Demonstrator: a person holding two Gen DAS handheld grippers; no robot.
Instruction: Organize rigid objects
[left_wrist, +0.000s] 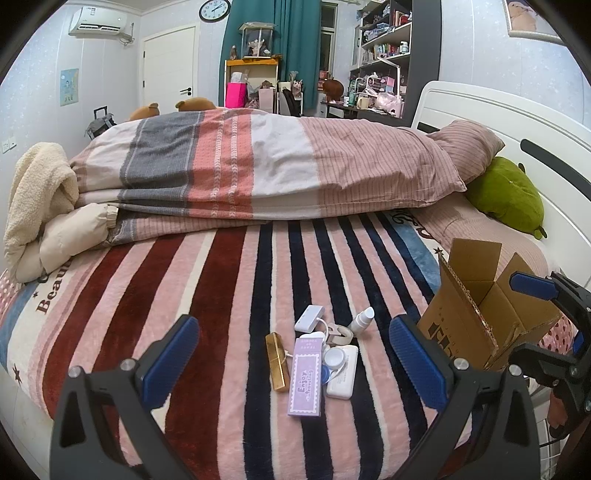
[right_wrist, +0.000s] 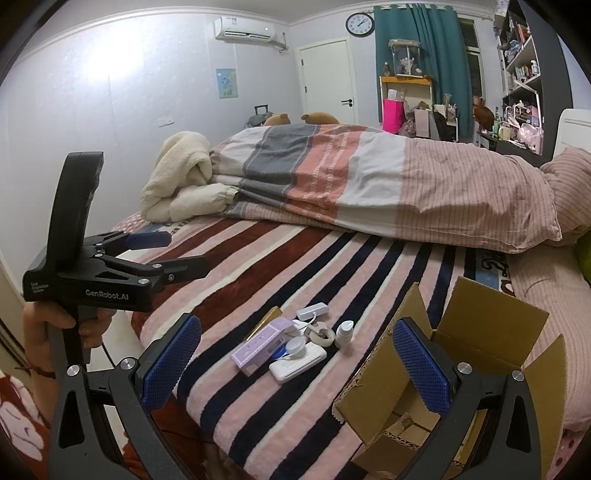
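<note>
A small pile of items lies on the striped blanket: a purple box, a gold bar-shaped case, a white flat case, a round contact lens case, a small white bottle, a tape roll and a white adapter. An open cardboard box stands to their right. My left gripper is open and empty, just short of the pile. My right gripper is open and empty, near the pile and the box.
A folded striped duvet lies across the bed behind the pile, with a cream jacket at the left and a green plush by the white headboard at the right. The bed edge runs along the near left side.
</note>
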